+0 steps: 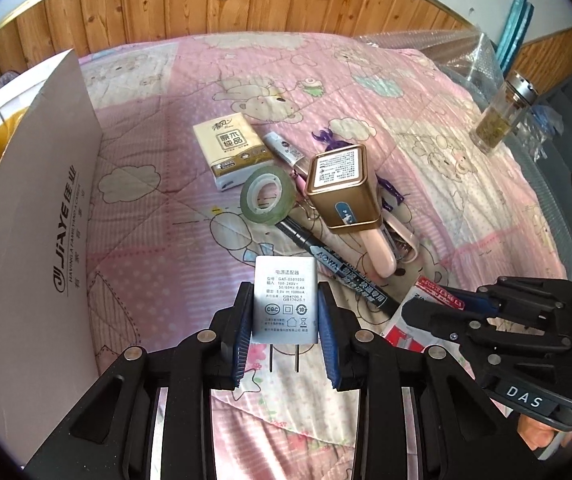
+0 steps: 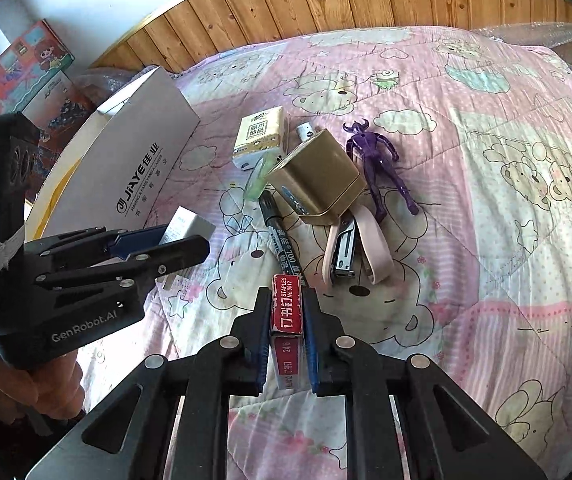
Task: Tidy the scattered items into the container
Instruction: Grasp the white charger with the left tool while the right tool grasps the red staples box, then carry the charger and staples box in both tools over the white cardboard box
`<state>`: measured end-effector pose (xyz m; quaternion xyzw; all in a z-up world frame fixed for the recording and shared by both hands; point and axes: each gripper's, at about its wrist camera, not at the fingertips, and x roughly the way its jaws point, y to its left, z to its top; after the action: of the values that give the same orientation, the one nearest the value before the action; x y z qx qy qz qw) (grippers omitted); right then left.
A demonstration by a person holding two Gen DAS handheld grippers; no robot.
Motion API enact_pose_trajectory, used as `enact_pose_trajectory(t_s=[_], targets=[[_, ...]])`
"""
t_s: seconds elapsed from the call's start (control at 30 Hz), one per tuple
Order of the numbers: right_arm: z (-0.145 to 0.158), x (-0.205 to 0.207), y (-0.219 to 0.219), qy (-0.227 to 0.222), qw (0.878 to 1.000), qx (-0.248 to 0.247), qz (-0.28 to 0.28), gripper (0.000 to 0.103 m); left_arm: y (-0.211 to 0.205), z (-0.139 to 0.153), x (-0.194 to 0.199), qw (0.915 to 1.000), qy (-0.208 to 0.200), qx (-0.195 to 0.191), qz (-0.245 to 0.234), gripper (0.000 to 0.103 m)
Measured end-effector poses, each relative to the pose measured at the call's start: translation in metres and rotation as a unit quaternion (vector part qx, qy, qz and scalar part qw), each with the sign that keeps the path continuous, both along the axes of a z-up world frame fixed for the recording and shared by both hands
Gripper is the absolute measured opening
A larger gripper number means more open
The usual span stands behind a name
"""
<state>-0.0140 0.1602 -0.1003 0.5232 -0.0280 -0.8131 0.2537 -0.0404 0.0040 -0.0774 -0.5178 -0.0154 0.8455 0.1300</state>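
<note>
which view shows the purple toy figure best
The right wrist view: the purple toy figure lies there in full, horned head to feet, on the quilt beside the gold tin. The left wrist view shows only its horned head and part of a leg behind that tin.

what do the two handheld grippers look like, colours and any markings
Both are black plastic linkage frames with silver rivet pins and ribbed blue pads on the fingers. The left gripper carries white "GenRobot.AI" lettering and a white elastic band around its body. The right gripper has a "DAS" label. No sleeves show.
</note>
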Motion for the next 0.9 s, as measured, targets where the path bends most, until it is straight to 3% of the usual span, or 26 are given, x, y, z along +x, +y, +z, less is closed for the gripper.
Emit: enact_pose_trajectory(t_s=[0.17,0.37,0.7,0.9], targets=[[-0.02,0.004,-0.003,-0.023,0.999,0.024,0.004,0.016,-0.005,0.013,0.008,0.9999,0.012,-0.002,0.007,0.031],[0.009,0.011,-0.009,0.031,0.999,0.01,0.008,0.015,-0.012,0.03,0.013,0.999,0.034,-0.002,0.029,0.031],[0.036,0.018,-0.036,0.061,0.998,-0.009,0.022,0.016,-0.03,0.069,0.001,0.9942,0.081,0.021,0.067,0.031],[0.05,0.022,-0.045,0.073,0.997,-0.022,0.022,0.015,-0.047,0.083,-0.002,0.9911,0.09,0.042,0.088,0.031]])
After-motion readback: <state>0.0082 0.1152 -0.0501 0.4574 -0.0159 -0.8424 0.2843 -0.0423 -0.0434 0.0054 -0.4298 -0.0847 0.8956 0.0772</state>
